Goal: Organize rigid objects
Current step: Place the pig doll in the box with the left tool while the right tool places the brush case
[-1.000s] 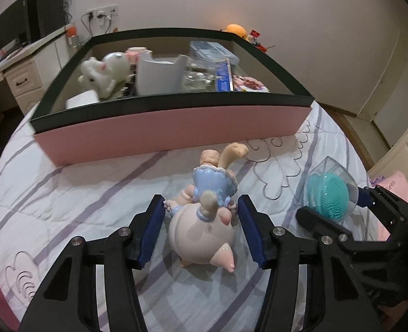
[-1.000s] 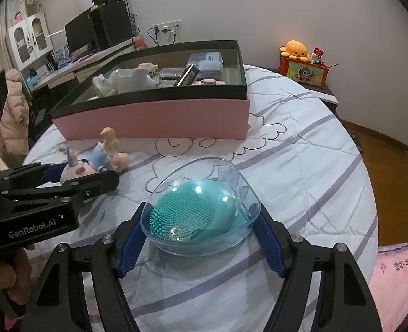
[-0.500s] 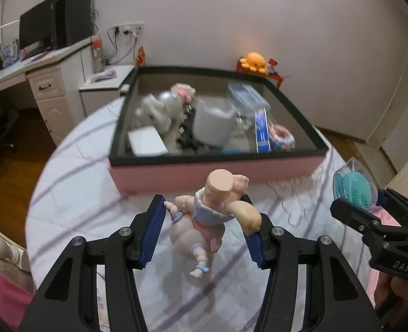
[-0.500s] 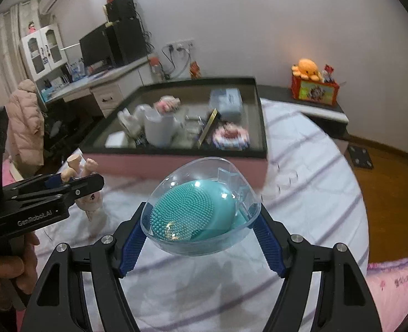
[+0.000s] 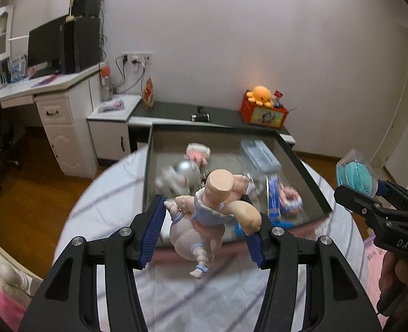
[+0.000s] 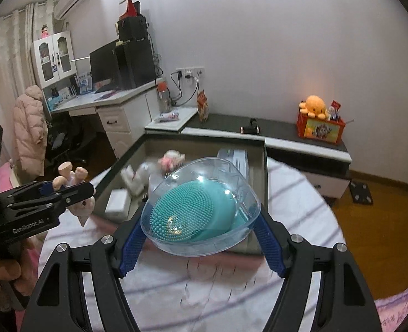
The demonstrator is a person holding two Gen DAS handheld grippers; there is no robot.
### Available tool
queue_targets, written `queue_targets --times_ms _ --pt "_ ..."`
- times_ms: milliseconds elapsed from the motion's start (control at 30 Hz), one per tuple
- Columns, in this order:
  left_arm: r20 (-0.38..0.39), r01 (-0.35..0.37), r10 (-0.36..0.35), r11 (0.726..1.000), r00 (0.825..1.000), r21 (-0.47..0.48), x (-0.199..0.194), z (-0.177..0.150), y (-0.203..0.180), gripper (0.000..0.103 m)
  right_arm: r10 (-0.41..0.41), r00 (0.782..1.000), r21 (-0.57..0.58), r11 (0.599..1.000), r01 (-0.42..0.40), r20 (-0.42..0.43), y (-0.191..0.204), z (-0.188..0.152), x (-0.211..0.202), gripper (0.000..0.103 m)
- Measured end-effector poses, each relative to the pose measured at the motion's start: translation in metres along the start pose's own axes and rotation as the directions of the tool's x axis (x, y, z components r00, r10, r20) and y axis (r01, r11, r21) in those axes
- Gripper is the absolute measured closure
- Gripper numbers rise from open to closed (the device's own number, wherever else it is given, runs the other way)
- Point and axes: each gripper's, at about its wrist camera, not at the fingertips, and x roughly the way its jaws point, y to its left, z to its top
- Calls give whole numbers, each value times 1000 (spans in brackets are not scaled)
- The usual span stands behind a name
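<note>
Currently two handheld grippers are raised above a bed with a striped white cover, each carrying one item toward a large open box with dark rim and pink outer wall. The left gripper pinches a small pink doll figurine between its blue-padded fingers; the figurine sits tilted, its limbs sticking out past the pads, just over the near wall of the box. The right gripper is pressed against the sides of a clear domed case holding a teal silicone brush, also in the air over the near edge of the box. Inside the box lie several blurred items, including a white toy, a clear plastic container and a blue tube. Risks, as a judgement: the figurine's rounded body and uneven grip could let it twist or slip out before it clears the wall, landing on the bed. The smooth curved case could squirt out of the pads if squeezed harder. Floor space in the box looks crowded, so either item may land on others and knock them over. Both grippers are close side by side and could bump while lowering.
</note>
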Motion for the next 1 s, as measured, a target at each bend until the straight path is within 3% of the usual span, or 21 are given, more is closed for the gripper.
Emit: queue_targets --times_ms 300,733,767,800,867,1000 --pt "-36 -1 1 1000 999 -25 43 19 2 49 13 999 9 1000 -13 -43 -6 31 58 29" --pt "-143 -33 32 999 989 -4 101 4 -3 45 -20 984 33 999 26 -175 -22 13 117 29" --pt "-134 -43 43 999 990 7 100 4 -4 37 -24 984 36 999 30 -179 -24 11 119 29" --pt "-124 -55 57 998 991 17 98 4 -6 22 -27 983 35 999 34 -181 -23 11 120 29" --pt "-89 -82 85 996 992 29 91 6 -8 6 -32 983 32 999 38 -178 -25 9 120 26" --pt "-39 -109 111 993 993 36 76 11 -10 1 -37 988 26 999 41 -151 -25 11 112 18"
